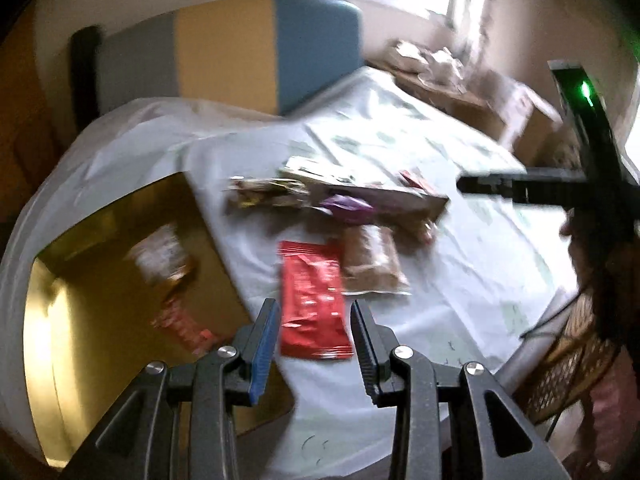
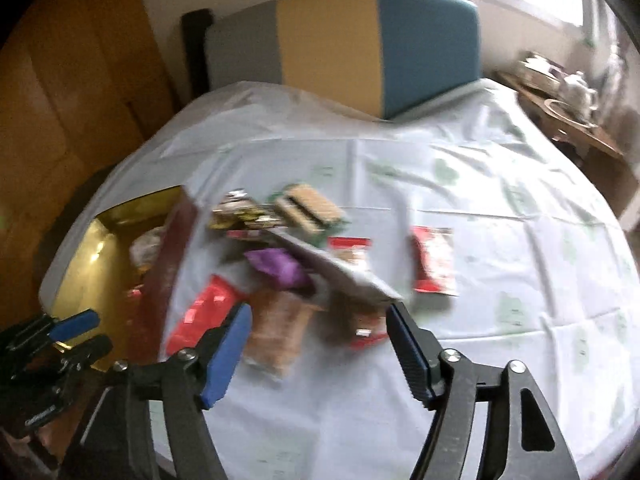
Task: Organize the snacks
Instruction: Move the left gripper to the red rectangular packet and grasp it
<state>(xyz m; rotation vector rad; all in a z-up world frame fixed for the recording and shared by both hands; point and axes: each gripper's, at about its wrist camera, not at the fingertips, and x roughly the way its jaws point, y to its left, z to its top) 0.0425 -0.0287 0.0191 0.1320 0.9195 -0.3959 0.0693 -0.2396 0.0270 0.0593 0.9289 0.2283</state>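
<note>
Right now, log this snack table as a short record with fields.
surface: table under a pale printed cloth
container: gold-lined open box at the table's left edge, a few packets inside
loose snacks: flat red foil packet, brown clear-wrapped bar, crumpled purple wrapper, others blurred
left tongs: open, over the red packet
right tongs: open, empty

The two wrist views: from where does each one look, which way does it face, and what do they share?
Left wrist view: sits on the left gripper, facing forward over the red packet; its open jaws show, the right gripper at right.
Right wrist view: sits on the right gripper, facing the snack pile; its open jaws show.
Shared: gold box, purple packet, white tablecloth.
</note>
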